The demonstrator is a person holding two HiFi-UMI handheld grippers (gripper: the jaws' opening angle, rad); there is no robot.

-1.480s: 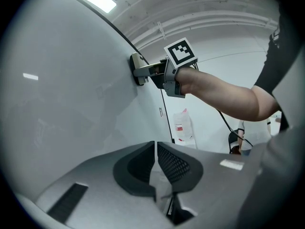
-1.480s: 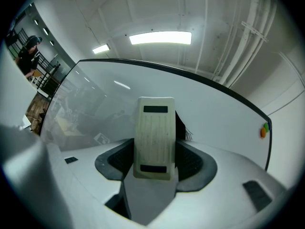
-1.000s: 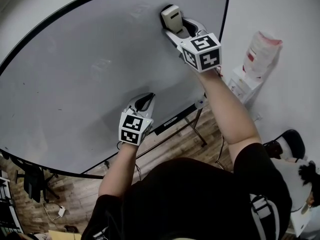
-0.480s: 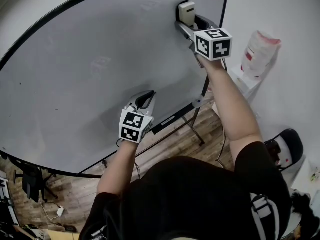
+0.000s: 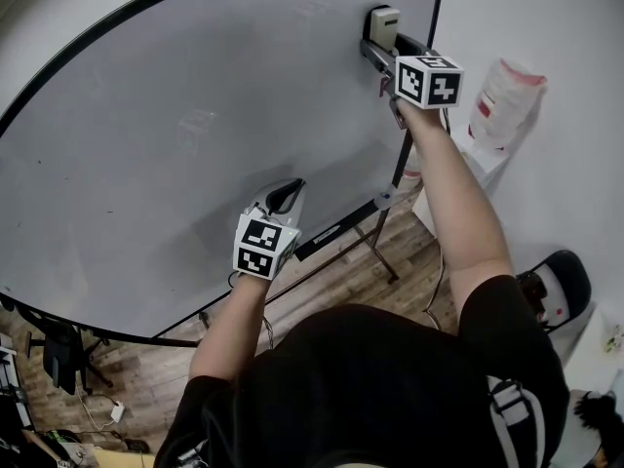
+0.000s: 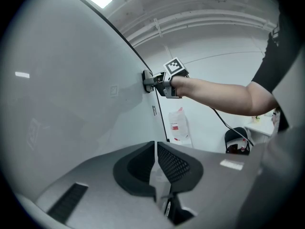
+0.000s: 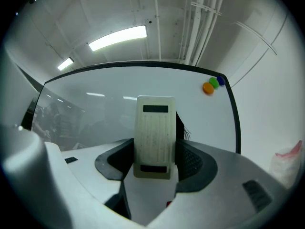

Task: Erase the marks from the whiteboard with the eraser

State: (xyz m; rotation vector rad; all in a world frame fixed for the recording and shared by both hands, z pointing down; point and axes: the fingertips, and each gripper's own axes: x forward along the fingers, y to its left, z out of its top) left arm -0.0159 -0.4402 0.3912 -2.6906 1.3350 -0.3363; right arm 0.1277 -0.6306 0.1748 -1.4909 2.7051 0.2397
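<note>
Nearest to the camera, the person in a black shirt stood over a wooden floor and held both arms out toward the whiteboard. The left gripper was low, in front of the lower part of the board. Its jaws were closed together, with only a thin line between them and nothing inside. From the pictures I could not tell if its tip touched the surface. Below it, a black tray ran along the bottom edge of the board, and a leg of the stand went down to the floor. Higher and farther, the right gripper was raised near the upper right corner of the board. Its jaws were clamped on the eraser, one on each long side, and the pale ribbed back of the eraser faced that gripper's camera. In the head view the eraser lay against the board, close to the black frame at the right. The board looked nearly clean, with only a faint grey trace at its middle. Orange, green and blue magnets sat in the top right corner, beyond the eraser. On the wall to the right of the board hung a white bag with red print. A long ceiling lamp shone above the board.
</note>
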